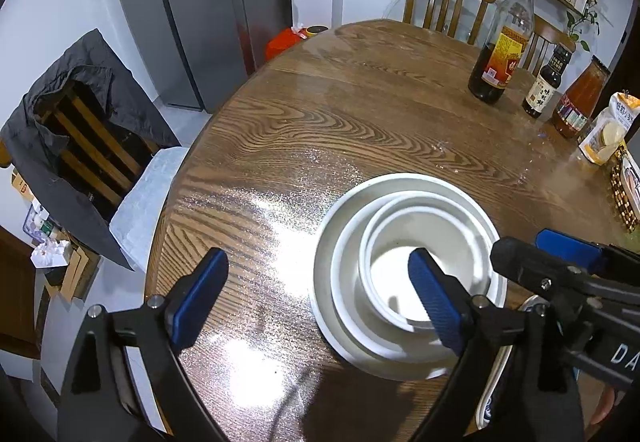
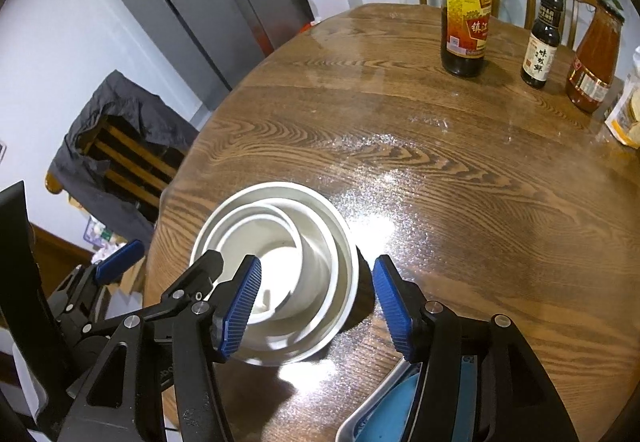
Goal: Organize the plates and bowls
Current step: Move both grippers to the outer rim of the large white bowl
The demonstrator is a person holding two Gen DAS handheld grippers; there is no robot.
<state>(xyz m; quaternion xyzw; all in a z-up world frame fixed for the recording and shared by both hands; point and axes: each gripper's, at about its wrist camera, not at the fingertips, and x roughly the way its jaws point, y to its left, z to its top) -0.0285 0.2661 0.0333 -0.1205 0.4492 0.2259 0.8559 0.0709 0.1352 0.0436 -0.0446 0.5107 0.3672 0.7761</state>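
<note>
A stack of white bowls [image 1: 404,274] stands on the round wooden table [image 1: 360,114], smaller ones nested inside a wide one. It also shows in the right wrist view [image 2: 280,274]. My left gripper [image 1: 316,294] is open and empty above the table; its right finger hangs over the stack. My right gripper [image 2: 316,306] is open and empty, its jaws standing either side of the stack's near right rim. A plate with a blue pattern [image 2: 400,402] lies at the table's near edge under the right gripper; it shows partly in the left wrist view [image 1: 496,386].
A vinegar bottle [image 2: 466,2], a dark sauce bottle [image 2: 542,42], an orange sauce jar [image 2: 596,62] and a snack bag [image 1: 608,130] stand at the far right. A chair with a dark jacket [image 1: 76,130] is at the left. A fridge [image 1: 192,10] stands behind.
</note>
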